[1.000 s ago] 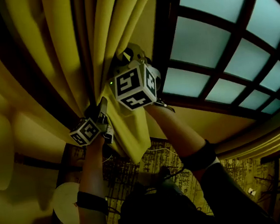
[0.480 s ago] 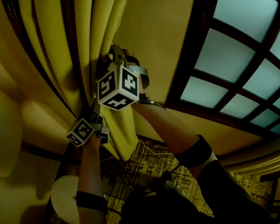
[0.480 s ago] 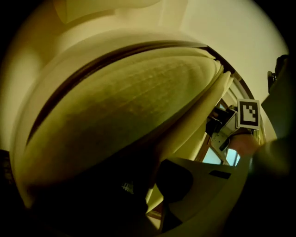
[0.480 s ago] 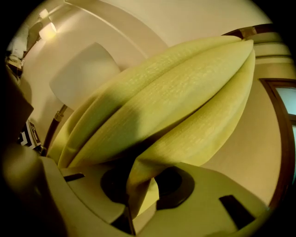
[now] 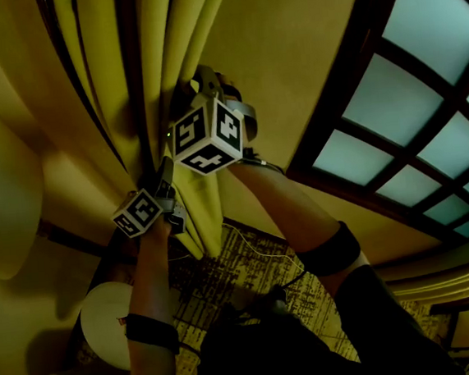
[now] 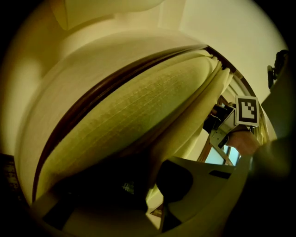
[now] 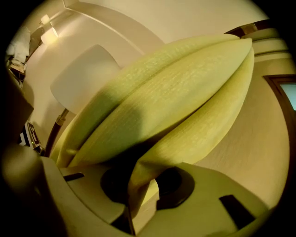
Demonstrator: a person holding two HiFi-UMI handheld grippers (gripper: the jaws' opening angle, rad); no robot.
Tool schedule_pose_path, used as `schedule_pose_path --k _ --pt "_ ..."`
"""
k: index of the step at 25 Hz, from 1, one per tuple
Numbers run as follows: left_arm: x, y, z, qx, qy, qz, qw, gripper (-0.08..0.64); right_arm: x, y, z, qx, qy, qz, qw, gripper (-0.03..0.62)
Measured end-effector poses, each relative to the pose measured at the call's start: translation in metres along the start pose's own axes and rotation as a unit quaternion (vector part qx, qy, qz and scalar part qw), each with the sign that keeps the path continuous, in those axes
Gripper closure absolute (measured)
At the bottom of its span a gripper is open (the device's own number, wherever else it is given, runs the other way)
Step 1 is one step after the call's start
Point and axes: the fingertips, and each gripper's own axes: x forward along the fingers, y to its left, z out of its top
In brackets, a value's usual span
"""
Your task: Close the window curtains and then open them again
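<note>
Left tongs [image 5: 166,179] clamped on a lower fold of the yellow curtain [image 5: 107,63], right tongs [image 5: 202,80] pinched on its edge just above, curtain gathered left of the dark-framed window [image 5: 408,100], wall strip [image 5: 288,62] shown between them, panes left uncovered, lampshade [image 5: 3,188] seen at far left

curtain [image 5: 163,49] — yellow-green, fine ribbed weave with faint cross lines. marker cubes [image 5: 207,136] — white faces carrying black square codes. window frame [image 5: 336,82] dark brown; panes [image 5: 424,16] pale blue-grey, plain. wall [image 5: 286,37] tan-yellow, unpatterned. carpet [image 5: 227,282] dark, with a tangle of thin yellow lines. lamp shade [image 7: 83,74] cream. wristband [image 5: 150,335] black.
</note>
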Motion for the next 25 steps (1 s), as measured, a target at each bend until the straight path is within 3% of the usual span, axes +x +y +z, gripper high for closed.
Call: schedule_pose_path --k 21,25 --pt "0.006 -0.046 -0.06 0.022 0.075 -0.046 0.9959 0.536 -0.069 -0.036 -0.05 0.021 0.053 -0.053 0.997 0.476" --pt "0.002 -0.057 -0.071 0.059 0.08 -0.03 0.9946 0.531 -0.091 -0.044 -0.059 0.056 0.04 -0.06 0.996 0.466"
